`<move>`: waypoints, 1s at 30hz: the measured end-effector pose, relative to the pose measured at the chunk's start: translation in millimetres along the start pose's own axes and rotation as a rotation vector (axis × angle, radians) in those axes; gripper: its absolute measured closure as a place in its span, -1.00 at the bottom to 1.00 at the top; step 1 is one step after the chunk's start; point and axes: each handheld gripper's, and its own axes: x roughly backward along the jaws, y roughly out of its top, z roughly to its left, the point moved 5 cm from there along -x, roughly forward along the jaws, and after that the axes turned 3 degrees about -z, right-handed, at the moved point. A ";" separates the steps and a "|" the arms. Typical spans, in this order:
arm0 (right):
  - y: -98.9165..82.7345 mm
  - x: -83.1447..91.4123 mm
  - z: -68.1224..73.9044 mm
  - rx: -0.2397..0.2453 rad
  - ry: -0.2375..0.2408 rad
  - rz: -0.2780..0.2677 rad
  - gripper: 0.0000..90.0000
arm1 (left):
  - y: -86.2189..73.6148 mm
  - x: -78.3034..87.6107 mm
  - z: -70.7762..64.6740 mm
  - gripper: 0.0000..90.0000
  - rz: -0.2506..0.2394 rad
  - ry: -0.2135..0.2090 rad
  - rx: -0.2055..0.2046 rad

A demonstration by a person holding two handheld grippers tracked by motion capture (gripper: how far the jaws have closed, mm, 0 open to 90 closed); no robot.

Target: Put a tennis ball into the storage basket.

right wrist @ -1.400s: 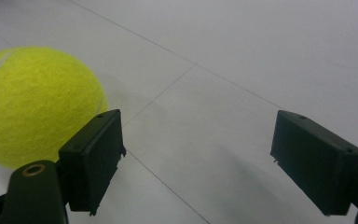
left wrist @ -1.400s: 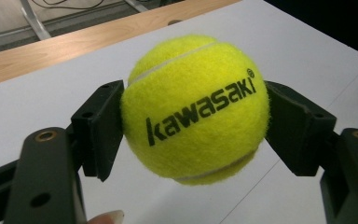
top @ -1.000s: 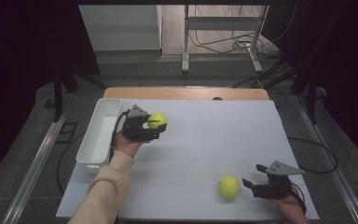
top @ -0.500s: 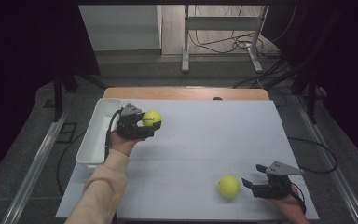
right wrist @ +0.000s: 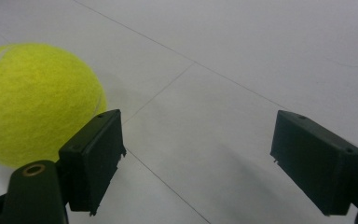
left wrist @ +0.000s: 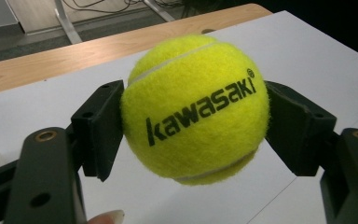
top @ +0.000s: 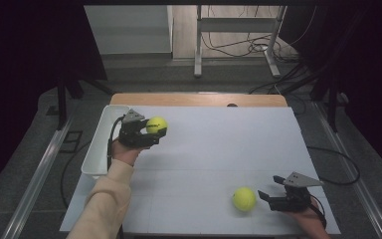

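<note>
**First ball lifted beside the bin, second ball not yet taken.**
My left gripper (top: 151, 130) clamped one tennis ball (top: 156, 125), both pads pressed on its sides, and held it clear of the white table (top: 219, 149), with the white bin (top: 99, 144) just beside it at nine o'clock. My right gripper (top: 273, 195) rested with jaws wide and nothing between them; the second tennis ball (top: 243, 198) lay just beside it at nine o'clock, ungripped. I judged the work roughly half done. Count: two balls, two grippers, one bin.
</note>
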 end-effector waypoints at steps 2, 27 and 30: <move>0.0 -0.1 0.1 0.001 0.000 0.000 -0.61 | 0.3 1.8 2.4 -0.41 -0.002 0.004 0.004; -0.2 -0.2 0.0 0.002 -0.003 0.004 -0.61 | 6.4 26.0 34.6 -0.41 -0.040 0.072 0.060; -0.2 -0.1 -0.1 0.002 -0.003 0.003 -0.61 | 8.6 31.3 40.6 -0.41 -0.047 0.086 0.067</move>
